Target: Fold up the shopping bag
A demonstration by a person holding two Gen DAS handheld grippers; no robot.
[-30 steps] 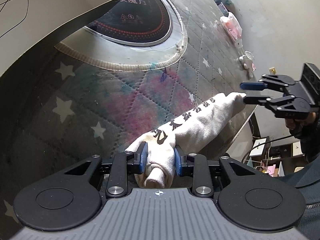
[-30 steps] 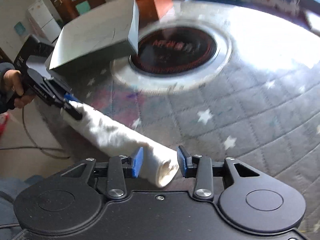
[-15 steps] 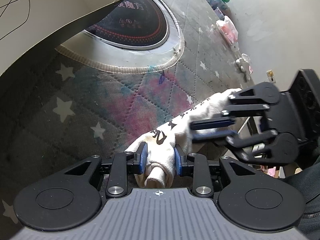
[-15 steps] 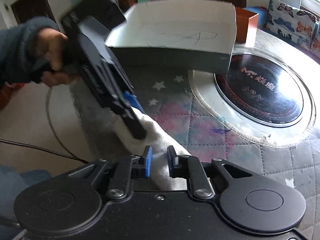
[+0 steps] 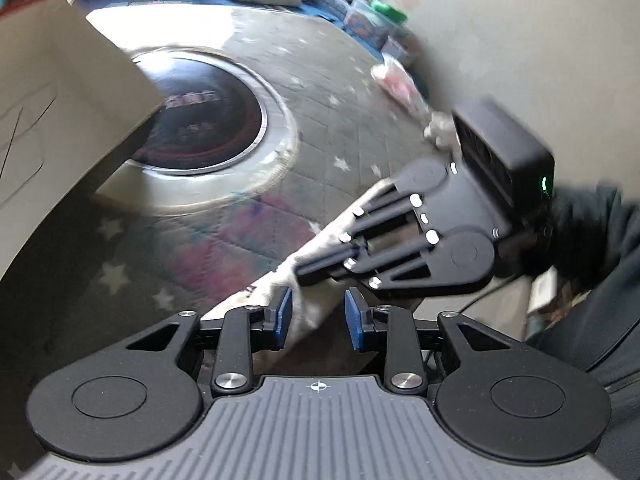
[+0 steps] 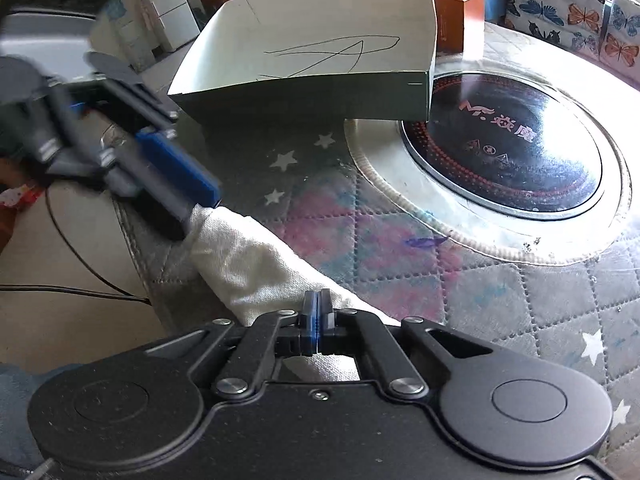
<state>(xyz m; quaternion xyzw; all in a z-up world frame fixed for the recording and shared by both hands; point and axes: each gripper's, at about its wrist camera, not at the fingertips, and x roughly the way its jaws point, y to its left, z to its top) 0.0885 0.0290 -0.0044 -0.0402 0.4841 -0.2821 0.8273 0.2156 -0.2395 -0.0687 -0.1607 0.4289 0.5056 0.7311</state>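
Note:
The white cloth shopping bag point(image 6: 248, 256), rolled into a long bundle with black print, lies near the table's edge. My right gripper point(image 6: 318, 308) is shut, its blue pads meeting on a pinch of cloth at the roll's middle. In the left wrist view it comes in from the right, its tips point(image 5: 304, 274) on the bag point(image 5: 332, 236). My left gripper point(image 5: 318, 318) has the roll's end between its closing jaws, and cloth lies against the left pad. From the right wrist view it point(image 6: 196, 216) grips that raised end.
An open cardboard box point(image 6: 304, 92) with a pen scribble stands behind the bag, partly over the round black induction plate point(image 6: 500, 148). The quilted star cover point(image 6: 520, 300) runs off to the right. The table edge and a floor cable point(image 6: 80, 280) are at left.
My right gripper came in from the roll's far end to its middle and shut there. My left gripper rose and rolled, and the bag's end went with it.

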